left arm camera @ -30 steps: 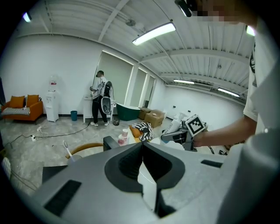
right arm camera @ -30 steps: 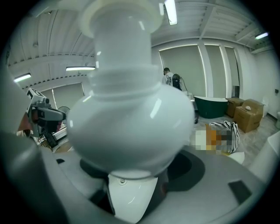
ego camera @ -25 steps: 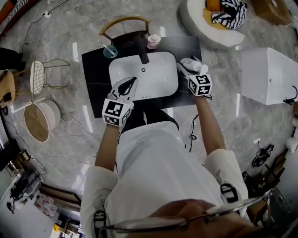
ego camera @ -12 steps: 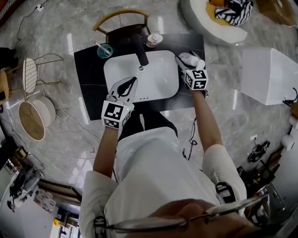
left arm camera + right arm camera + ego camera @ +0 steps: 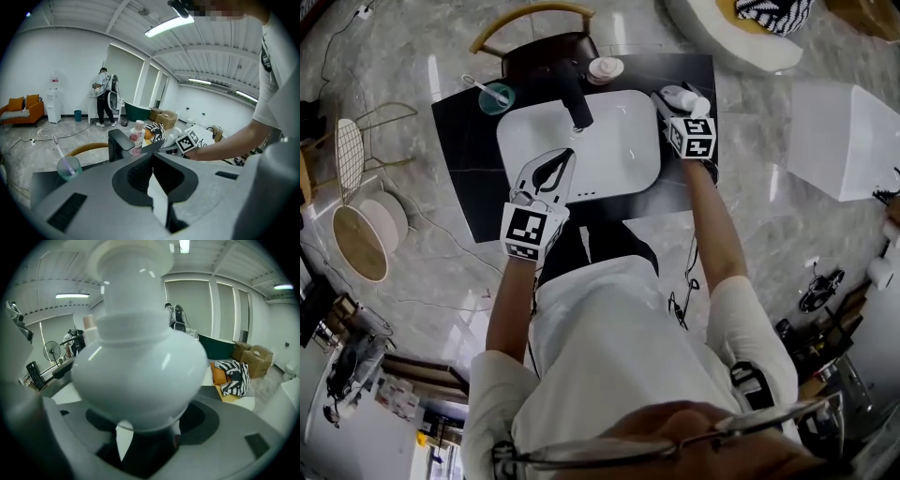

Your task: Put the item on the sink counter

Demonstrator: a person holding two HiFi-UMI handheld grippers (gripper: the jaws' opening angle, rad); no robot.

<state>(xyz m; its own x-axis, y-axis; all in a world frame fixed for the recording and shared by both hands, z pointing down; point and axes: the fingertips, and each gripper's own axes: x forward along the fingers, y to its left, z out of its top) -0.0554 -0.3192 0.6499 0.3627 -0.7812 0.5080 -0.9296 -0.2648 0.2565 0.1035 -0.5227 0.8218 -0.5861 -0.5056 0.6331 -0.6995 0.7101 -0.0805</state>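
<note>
The right gripper view is almost filled by the white bottle (image 5: 140,357), clamped in the right gripper (image 5: 145,427). Only the head view places it: over the narrow black strip of worktop (image 5: 469,141) between the sink basin (image 5: 609,141) and the worktop's right edge, near the back right corner; whether it touches down cannot be told. The left gripper (image 5: 151,157) has its jaws together on nothing and hangs over the basin's front left, while the cup with a toothbrush (image 5: 495,97) and the pink bottle (image 5: 605,68) flank the black tap (image 5: 574,101) along the back edge, so the wide left strip is open room.
</note>
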